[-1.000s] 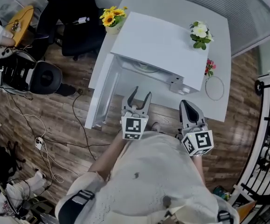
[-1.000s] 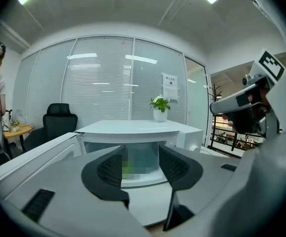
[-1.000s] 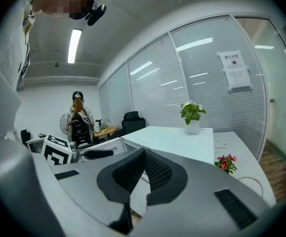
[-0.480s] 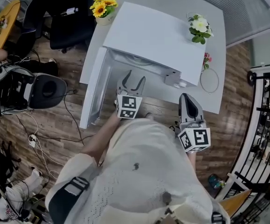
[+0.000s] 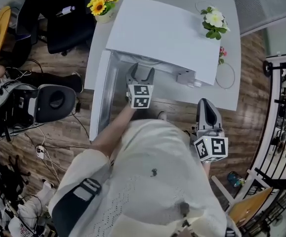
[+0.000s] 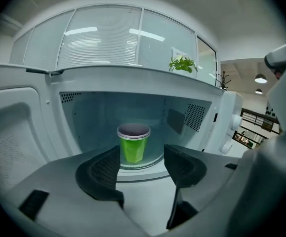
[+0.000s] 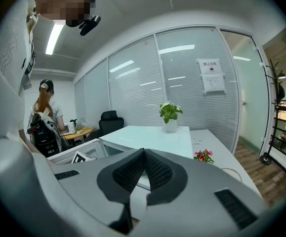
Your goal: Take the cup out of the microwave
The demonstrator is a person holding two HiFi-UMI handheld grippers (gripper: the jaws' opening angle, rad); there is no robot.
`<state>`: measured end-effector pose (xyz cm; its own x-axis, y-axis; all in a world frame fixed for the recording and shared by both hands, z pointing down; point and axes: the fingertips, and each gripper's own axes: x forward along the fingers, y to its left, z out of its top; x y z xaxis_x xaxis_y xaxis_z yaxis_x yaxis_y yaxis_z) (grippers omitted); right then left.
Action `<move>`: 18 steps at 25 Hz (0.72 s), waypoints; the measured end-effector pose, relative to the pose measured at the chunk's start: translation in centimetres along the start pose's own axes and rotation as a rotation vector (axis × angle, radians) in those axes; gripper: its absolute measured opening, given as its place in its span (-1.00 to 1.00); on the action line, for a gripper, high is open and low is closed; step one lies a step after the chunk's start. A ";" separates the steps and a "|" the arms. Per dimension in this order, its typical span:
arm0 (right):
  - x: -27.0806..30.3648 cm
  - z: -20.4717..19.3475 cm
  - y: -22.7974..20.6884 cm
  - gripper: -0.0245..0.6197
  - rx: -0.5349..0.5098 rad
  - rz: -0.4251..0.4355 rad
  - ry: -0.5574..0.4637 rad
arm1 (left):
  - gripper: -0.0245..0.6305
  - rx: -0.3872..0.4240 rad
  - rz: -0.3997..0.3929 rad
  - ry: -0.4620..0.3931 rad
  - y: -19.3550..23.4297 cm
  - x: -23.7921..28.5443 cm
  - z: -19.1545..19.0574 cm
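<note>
Now we have the left gripper (image 5: pixel 141 73) at the mouth of the microwave (image 5: pixel 167 31), whose door (image 5: pixel 102 95) is swung wide to the left. Its jaws have just been opening and stand well apart, with nothing pressed between them. Ahead of the tips, the green cup (image 6: pixel 133 144) stands upright on the glass plate (image 6: pixel 152 162) inside the microwave, untouched. The right gripper (image 5: pixel 208 115) hangs outside by the edge of the table (image 5: pixel 231 58), jaws closed together and empty.
</note>
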<state>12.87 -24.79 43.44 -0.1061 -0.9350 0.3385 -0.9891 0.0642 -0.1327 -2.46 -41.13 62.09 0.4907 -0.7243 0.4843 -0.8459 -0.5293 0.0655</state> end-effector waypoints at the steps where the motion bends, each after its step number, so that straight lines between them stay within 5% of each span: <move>1: 0.0 -0.1 -0.1 -0.90 0.003 -0.012 0.001 | -0.07 0.001 0.000 0.006 0.1 0.6 -0.1; 18: 1.8 -1.7 -0.4 -0.90 0.059 -0.134 0.028 | -0.02 -0.019 0.017 0.101 1.9 7.3 -2.2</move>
<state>12.87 -25.86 45.71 0.0232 -0.9235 0.3828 -0.9868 -0.0824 -0.1391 -0.95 -46.45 67.61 0.4538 -0.6841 0.5710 -0.8581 -0.5084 0.0729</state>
